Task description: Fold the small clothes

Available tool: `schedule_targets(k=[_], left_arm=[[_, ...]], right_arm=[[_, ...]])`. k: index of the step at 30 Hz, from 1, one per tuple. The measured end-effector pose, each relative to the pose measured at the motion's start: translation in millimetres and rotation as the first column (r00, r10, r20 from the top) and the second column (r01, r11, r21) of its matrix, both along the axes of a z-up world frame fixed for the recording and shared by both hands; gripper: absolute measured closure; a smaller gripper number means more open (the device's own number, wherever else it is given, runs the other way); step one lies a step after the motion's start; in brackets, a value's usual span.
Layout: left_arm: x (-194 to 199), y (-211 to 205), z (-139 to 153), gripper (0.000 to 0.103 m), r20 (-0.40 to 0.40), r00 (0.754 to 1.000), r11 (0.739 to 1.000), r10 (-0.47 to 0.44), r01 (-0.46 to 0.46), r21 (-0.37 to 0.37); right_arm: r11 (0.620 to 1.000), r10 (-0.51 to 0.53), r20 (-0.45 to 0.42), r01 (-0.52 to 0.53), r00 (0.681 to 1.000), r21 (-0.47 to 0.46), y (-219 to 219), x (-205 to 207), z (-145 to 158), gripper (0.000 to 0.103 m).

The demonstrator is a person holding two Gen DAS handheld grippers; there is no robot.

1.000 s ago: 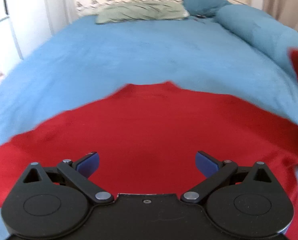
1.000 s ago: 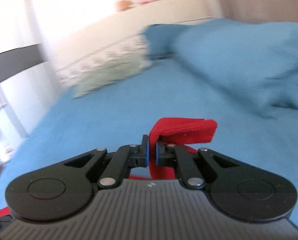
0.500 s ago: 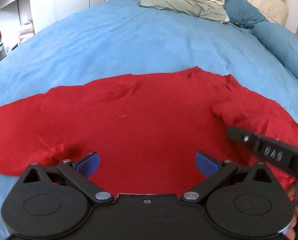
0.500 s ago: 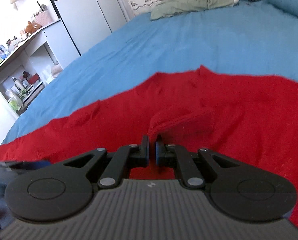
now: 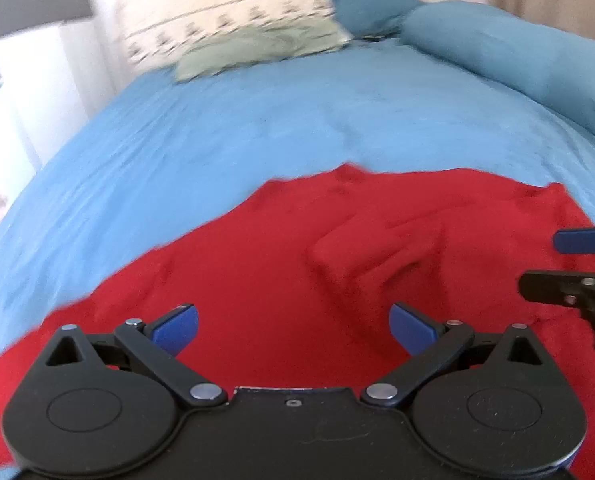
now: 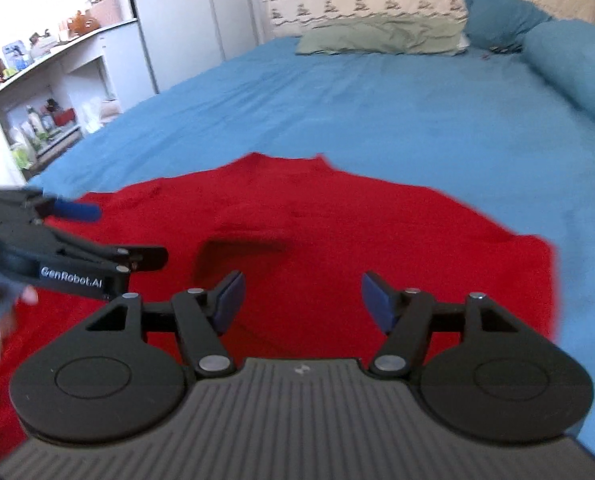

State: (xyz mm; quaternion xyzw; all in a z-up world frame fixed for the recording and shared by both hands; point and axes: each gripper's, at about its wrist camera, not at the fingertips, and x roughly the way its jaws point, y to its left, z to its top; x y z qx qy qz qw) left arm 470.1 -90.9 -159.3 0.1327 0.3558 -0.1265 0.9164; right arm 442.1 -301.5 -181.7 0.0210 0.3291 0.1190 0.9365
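A red garment [image 5: 297, 264] lies spread on the blue bed [image 5: 257, 128], with its right sleeve folded in over the body as a raised fold [image 5: 361, 248]. It also shows in the right wrist view [image 6: 337, 232], where the folded sleeve end [image 6: 241, 246] lies left of centre. My left gripper [image 5: 293, 326] is open and empty just above the garment's near part. My right gripper [image 6: 299, 300] is open and empty over the garment. Each gripper shows in the other's view, the right one [image 5: 577, 264] at the right edge and the left one [image 6: 69, 248] at the left.
A green pillow [image 6: 381, 34], a patterned cream pillow [image 6: 361, 4] and teal pillows [image 6: 497, 16] lie at the head of the bed. A long blue bolster [image 6: 577, 68] runs along the right side. White shelves [image 6: 49, 92] and a wardrobe [image 6: 189, 28] stand to the left.
My right gripper has opened and let go of the red sleeve, which now lies folded over the garment's body. Both grippers have shifted; the left stays open.
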Motion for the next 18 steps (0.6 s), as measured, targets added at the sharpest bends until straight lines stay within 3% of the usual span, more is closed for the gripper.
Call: schedule_targets(k=[3, 7, 11, 14, 18], left_arm=[[15.2, -23.8, -6.1, 0.005, -0.044, 0.997, 0.997, -0.070, 0.068, -0.037], [41.1, -38.6, -24.1, 0.044, -0.130, 0.987, 0.992, -0.091, 0.079, -0.094], [50.6, -34.7, -37.5, 0.067, -0.152, 0.986, 0.994, -0.066, 0.052, -0.094], [47.7, -22.1, -36.9, 0.074, -0.143, 0.989, 0.995, -0.024, 0.009, -0.100], [42.1, 0.3, -35.5, 0.074, -0.126, 0.991, 0.989, 0.049, -0.065, -0.130]], right_arm=[[0.999, -0.021, -0.017, 0.021, 1.000, -0.030, -19.7, -12.1, 1.0, 0.021], [0.998, -0.047, -0.038, 0.045, 0.998, -0.052, -35.3, -25.7, -7.4, 0.021], [0.998, -0.059, -0.055, 0.058, 0.997, -0.016, -47.0, -39.2, -15.8, 0.020], [0.998, -0.062, -0.067, 0.063, 0.996, 0.013, -50.7, -48.4, -23.0, 0.020], [0.995, -0.084, -0.095, 0.088, 0.992, 0.046, -52.0, -53.1, -35.2, 0.020]])
